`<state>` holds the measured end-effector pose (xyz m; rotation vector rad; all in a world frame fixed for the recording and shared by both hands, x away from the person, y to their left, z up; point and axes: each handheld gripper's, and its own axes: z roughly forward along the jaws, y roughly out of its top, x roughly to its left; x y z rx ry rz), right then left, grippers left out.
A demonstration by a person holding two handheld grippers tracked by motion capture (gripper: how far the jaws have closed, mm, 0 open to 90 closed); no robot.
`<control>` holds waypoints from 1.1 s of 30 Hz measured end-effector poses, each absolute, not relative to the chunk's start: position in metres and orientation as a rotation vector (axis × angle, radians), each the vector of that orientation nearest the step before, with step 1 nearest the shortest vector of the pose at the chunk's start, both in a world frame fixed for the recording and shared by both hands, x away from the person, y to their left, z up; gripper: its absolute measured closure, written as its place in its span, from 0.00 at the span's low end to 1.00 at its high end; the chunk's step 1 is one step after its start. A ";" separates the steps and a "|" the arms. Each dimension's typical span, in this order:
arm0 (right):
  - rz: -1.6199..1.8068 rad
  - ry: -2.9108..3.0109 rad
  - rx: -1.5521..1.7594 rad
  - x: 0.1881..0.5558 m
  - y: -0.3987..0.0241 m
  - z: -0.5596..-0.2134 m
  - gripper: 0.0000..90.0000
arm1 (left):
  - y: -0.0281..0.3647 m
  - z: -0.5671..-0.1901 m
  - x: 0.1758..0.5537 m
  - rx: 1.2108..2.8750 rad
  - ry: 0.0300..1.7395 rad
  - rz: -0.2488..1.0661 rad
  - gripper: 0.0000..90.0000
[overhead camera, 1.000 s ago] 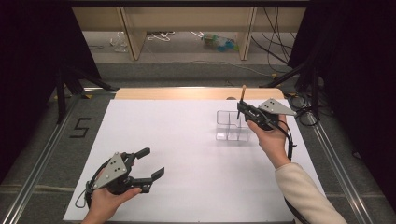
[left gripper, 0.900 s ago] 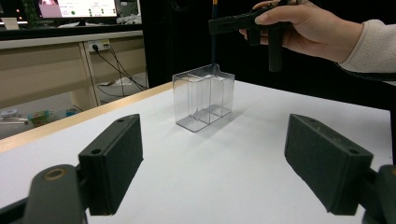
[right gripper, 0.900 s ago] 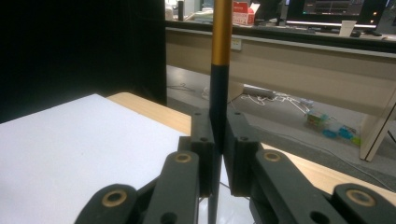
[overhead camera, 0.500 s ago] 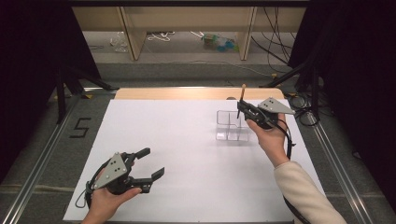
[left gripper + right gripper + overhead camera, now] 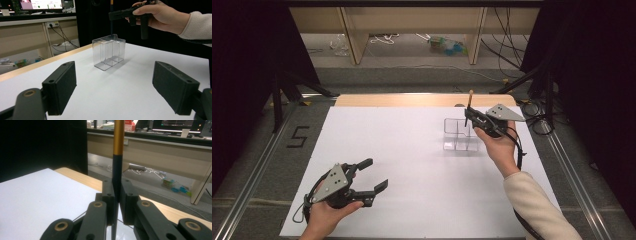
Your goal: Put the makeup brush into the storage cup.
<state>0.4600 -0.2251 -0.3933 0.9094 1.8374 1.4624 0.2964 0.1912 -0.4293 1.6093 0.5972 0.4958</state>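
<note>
Left claw [image 5: 371,176]: spread, nothing between the jaws, low over the near left of the white worktop [image 5: 412,165].
Right claw [image 5: 470,119]: pressed together on a thin pencil-like stick [image 5: 117,157], held upright above the clear divided box [image 5: 109,51].
Stick: black lower shaft, orange top; probably light, stiff and smooth, so it may slip or pivot. Best gripped mid-shaft.
Box: on the far right of the worktop; likely light, rigid and easily nudged.
Change: none; both hands and the stick match the earlier frames.
</note>
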 end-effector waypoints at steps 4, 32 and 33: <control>1.463 1.836 0.906 0.462 -0.224 -0.395 0.93 | 0.191 -0.429 0.296 1.610 0.597 0.496 0.22; 1.430 1.871 0.943 0.467 -0.220 -0.405 0.93 | 0.191 -0.429 0.296 1.611 0.596 0.495 0.22; 1.420 1.860 0.917 0.468 -0.220 -0.406 0.93 | 0.191 -0.429 0.296 1.611 0.595 0.494 0.22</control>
